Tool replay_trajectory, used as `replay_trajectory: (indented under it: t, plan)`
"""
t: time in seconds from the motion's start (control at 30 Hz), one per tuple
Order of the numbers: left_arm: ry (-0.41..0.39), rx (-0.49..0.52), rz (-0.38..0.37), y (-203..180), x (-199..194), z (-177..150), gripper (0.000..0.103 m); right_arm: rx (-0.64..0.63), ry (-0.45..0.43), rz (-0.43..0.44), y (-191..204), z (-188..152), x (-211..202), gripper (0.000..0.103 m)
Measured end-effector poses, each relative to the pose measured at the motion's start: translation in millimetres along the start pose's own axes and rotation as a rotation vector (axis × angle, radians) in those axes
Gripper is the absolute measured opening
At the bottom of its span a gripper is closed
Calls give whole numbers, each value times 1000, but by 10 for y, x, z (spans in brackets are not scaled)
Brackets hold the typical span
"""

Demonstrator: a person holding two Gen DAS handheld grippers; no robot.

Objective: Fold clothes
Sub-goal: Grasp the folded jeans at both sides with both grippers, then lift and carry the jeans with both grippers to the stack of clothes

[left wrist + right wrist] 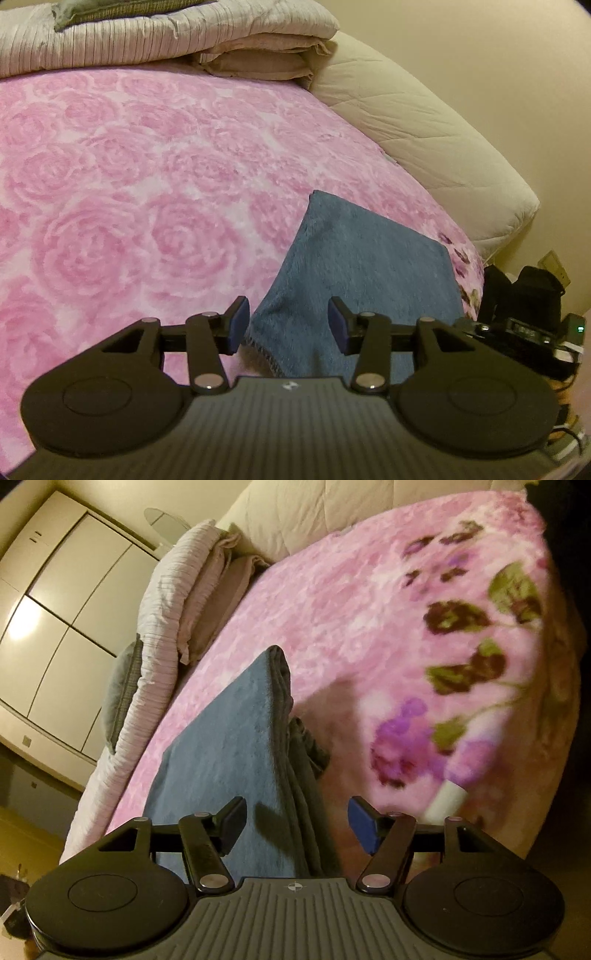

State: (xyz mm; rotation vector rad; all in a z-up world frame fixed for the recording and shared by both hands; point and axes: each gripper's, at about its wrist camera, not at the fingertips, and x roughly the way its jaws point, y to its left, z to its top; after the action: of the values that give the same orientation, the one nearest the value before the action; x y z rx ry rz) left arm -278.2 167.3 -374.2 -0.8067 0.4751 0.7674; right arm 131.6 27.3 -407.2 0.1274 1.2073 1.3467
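A folded blue fleece cloth [354,266] lies on the pink rose-patterned blanket [129,184] of a bed. My left gripper [288,326] is open, its blue pads just above the cloth's near corner, holding nothing. In the right wrist view the same blue cloth [229,746] lies folded with its stacked edges to the right. My right gripper [295,825] is open over the cloth's near end, holding nothing. The right gripper also shows at the right edge of the left wrist view [524,325].
Folded beige and striped bedding [166,37] is stacked at the head of the bed. A cream quilted duvet [424,140] runs along the wall. White wardrobe doors [55,609] stand beyond the bed. The blanket's flowered border [461,646] lies right of the cloth.
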Motion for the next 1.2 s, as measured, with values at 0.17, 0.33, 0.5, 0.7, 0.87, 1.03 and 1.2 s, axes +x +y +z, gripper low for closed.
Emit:
replay_trajectory:
  t: [0.17, 0.33, 0.5, 0.7, 0.87, 1.03, 1.2]
  plan:
    - [-8, -27, -24, 64, 41, 37, 41, 22, 34, 27, -73, 86, 204, 69]
    - [-11, -66, -55, 138, 106, 98, 41, 79, 49, 86, -172, 153, 314, 69]
    - [-11, -78, -98, 180, 179, 207, 41, 121, 55, 114, -224, 208, 421, 69]
    - [57, -55, -150, 157, 514, 321, 47, 107, 63, 115, -214, 229, 428, 69]
    - [159, -133, -205, 254, 970, 360, 48, 111, 61, 125, -233, 214, 420, 69]
    - [195, -284, -304, 417, 1269, 335, 53, 123, 67, 131, -230, 239, 451, 69]
    - [225, -385, -403, 482, 1457, 242, 52, 136, 78, 144, -223, 285, 527, 71]
